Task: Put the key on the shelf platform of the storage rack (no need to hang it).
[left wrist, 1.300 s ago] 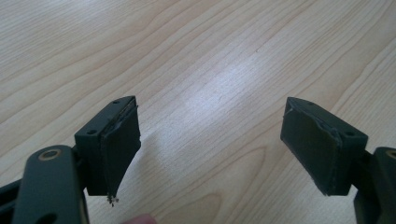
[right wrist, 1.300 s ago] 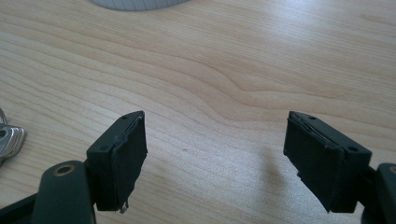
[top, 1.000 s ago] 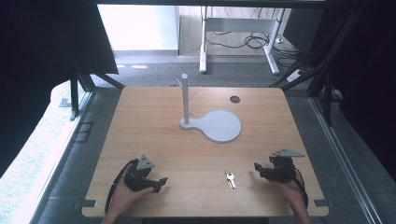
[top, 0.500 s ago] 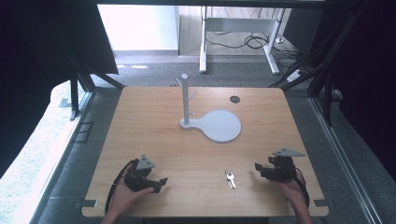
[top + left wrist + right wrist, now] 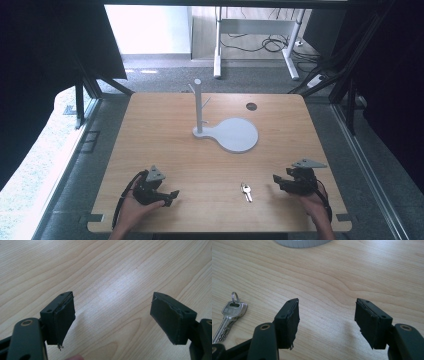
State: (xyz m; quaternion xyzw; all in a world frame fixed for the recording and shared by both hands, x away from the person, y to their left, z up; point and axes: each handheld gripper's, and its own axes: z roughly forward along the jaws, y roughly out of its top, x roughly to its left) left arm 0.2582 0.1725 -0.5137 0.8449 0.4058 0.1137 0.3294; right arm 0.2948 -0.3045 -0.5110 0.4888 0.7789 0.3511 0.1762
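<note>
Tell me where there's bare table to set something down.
Free: the table left of the stand, the strip right of its round base, and between the left gripper and the keys. Tighter between the keys and the right gripper.

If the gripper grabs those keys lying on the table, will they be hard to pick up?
Probably a bit tricky. The keys lie flat on the smooth wooden table, so they may slide rather than lift. They look like metal, so stiff and not fragile. They hang on a small ring, so they would likely dangle and swing once lifted.
</note>
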